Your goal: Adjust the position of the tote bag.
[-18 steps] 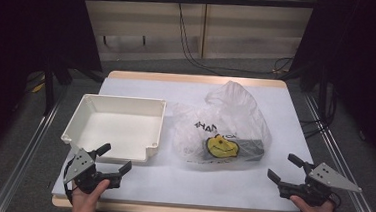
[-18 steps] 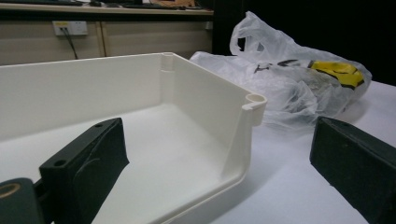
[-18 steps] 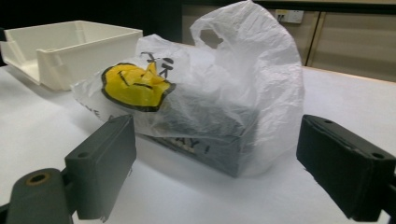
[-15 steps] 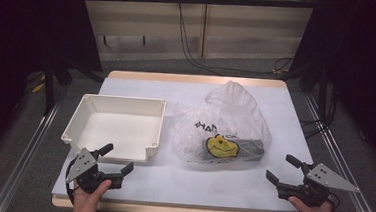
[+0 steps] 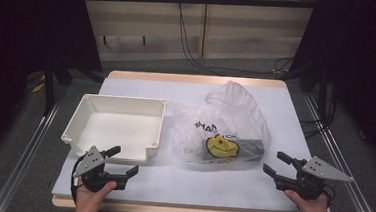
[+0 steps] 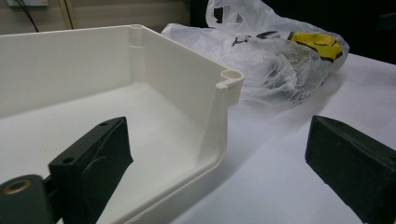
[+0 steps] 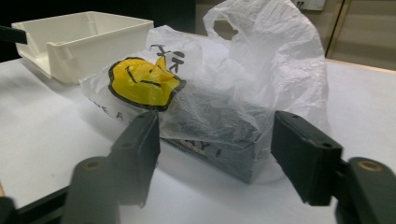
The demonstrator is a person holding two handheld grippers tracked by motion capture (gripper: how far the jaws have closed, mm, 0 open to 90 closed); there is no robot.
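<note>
Two grippers: both standing wide, holding nothing.
Left gripper (image 5: 120, 161): hovering beside tray (image 5: 90, 110), table's (image 5: 180, 185) near-left corner.
Right gripper (image 5: 274, 163): facing bag (image 5: 235, 117), near-right corner.

This looks like a lab or recording studio set up for filmed handling work, not a home. A white-topped counter (image 5: 185, 186) with a pale wooden edge stands alone in the middle of the frame, on grey carpet. Black curtains (image 5: 25, 34) hang at the upper left and upper right, closing off the sides. Metal rails (image 5: 21, 164) run along the floor on both sides of the counter. A dark bar crosses the top of the frame, and black cables (image 5: 190, 46) drop from a wall socket at top centre down plain beige wall panels.
</note>
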